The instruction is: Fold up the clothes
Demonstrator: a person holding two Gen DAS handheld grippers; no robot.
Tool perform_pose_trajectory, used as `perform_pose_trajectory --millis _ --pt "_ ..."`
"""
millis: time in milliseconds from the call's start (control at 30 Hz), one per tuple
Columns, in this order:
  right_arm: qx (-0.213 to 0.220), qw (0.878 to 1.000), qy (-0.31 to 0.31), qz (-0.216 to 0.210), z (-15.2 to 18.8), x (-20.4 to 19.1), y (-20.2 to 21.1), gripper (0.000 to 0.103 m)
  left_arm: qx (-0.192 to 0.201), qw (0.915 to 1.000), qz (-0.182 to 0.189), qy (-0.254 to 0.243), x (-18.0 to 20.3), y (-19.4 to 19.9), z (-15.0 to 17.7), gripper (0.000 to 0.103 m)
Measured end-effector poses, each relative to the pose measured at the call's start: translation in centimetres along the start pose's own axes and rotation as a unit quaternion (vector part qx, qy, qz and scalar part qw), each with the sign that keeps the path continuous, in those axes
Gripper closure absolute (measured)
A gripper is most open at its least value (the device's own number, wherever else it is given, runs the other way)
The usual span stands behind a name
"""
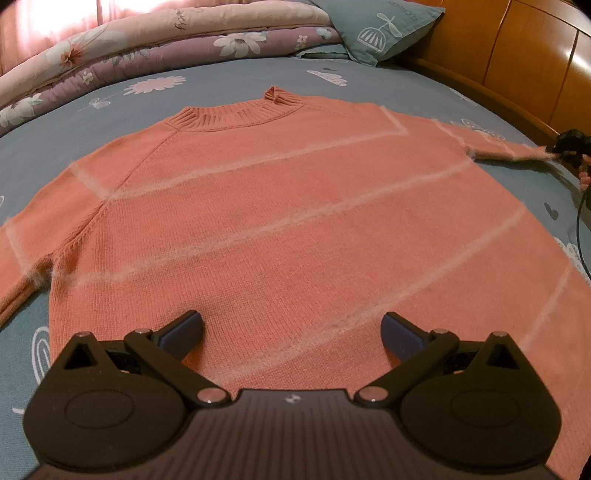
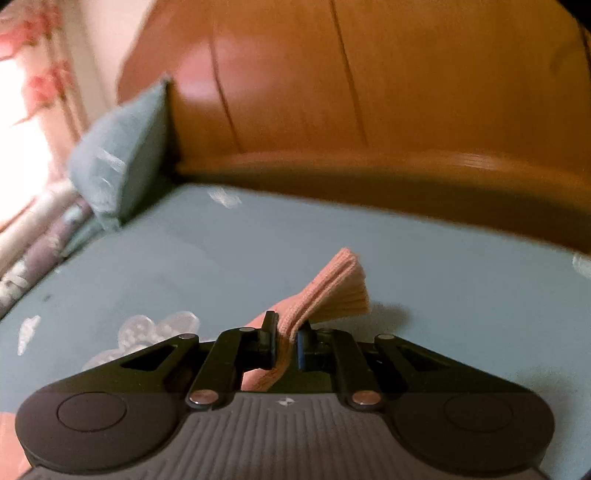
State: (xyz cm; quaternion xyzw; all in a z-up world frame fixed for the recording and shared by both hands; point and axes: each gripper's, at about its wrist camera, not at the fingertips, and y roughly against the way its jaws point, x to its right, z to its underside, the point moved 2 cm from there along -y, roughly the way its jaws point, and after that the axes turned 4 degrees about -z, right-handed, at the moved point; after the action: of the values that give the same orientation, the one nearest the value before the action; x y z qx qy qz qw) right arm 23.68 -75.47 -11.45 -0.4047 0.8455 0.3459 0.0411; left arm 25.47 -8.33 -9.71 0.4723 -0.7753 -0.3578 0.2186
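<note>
One salmon-pink knitted sweater [image 1: 280, 221] with pale fuzzy stripes, spread flat and front-up on a blue-grey patterned bedsheet [image 1: 229, 77], ribbed collar [image 1: 236, 114] toward the far side. Two sleeves: one trailing off the sweater's left edge, the other [image 1: 509, 149] stretched out straight from its right shoulder toward the wooden headboard [image 1: 517, 48].

Two hand-held grippers. Left gripper [image 1: 291, 332] poised over the sweater's lower hem, jaws spread wide, nothing between the two blue pads [image 1: 184, 330], no contact with the knit discernible. Right gripper [image 2: 286, 345] closed tight on the ribbed cuff [image 2: 332, 288] at the end of the outstretched sleeve, cuff end fanning out beyond the fingertips and raised clear of the sheet; same gripper [image 1: 565, 146] visible small at the sleeve tip in the left wrist view.

One teal pillow [image 1: 373, 29] beyond the sweater's collar, propped against the headboard. One folded floral quilt [image 1: 122, 51], pink and mauve, along the far left of the sweater. Right wrist view motion-blurred.
</note>
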Motion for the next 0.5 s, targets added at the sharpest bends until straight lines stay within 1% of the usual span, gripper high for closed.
perform_pose_trajectory --millis 67,200,267,300,400,467,500 --pt "-0.005 1.0 -0.003 0.01 0.6 0.3 -0.9 0.091 -0.001 1.0 -0.001 0.0 0.1 0.0 0.0 0.001" --pt "-0.001 1.0 -0.004 0.014 0.7 0.5 -0.8 0.09 0.0 1.0 0.002 0.0 0.0 -0.1 0.0 0.001" --pt "-0.001 1.0 -0.008 0.022 0.6 0.7 -0.6 0.084 0.0 1.0 0.004 0.0 -0.1 -0.1 0.0 0.001" --pt "0.002 1.0 -0.011 0.028 0.4 0.9 -0.6 0.078 0.0 1.0 0.005 0.001 -0.1 -0.1 0.0 0.001" --pt "0.003 0.999 -0.032 0.031 0.0 1.7 -0.2 0.075 -0.001 1.0 0.004 0.002 -0.1 0.0 -0.1 0.001" --pt "0.003 0.998 -0.025 0.052 -0.3 1.5 -0.2 0.067 -0.001 1.0 0.003 0.002 -0.1 0.0 0.0 0.001" --pt "0.005 0.998 -0.022 0.064 -0.4 1.5 -0.1 0.057 -0.001 1.0 0.003 0.002 -0.1 0.0 0.0 0.001"
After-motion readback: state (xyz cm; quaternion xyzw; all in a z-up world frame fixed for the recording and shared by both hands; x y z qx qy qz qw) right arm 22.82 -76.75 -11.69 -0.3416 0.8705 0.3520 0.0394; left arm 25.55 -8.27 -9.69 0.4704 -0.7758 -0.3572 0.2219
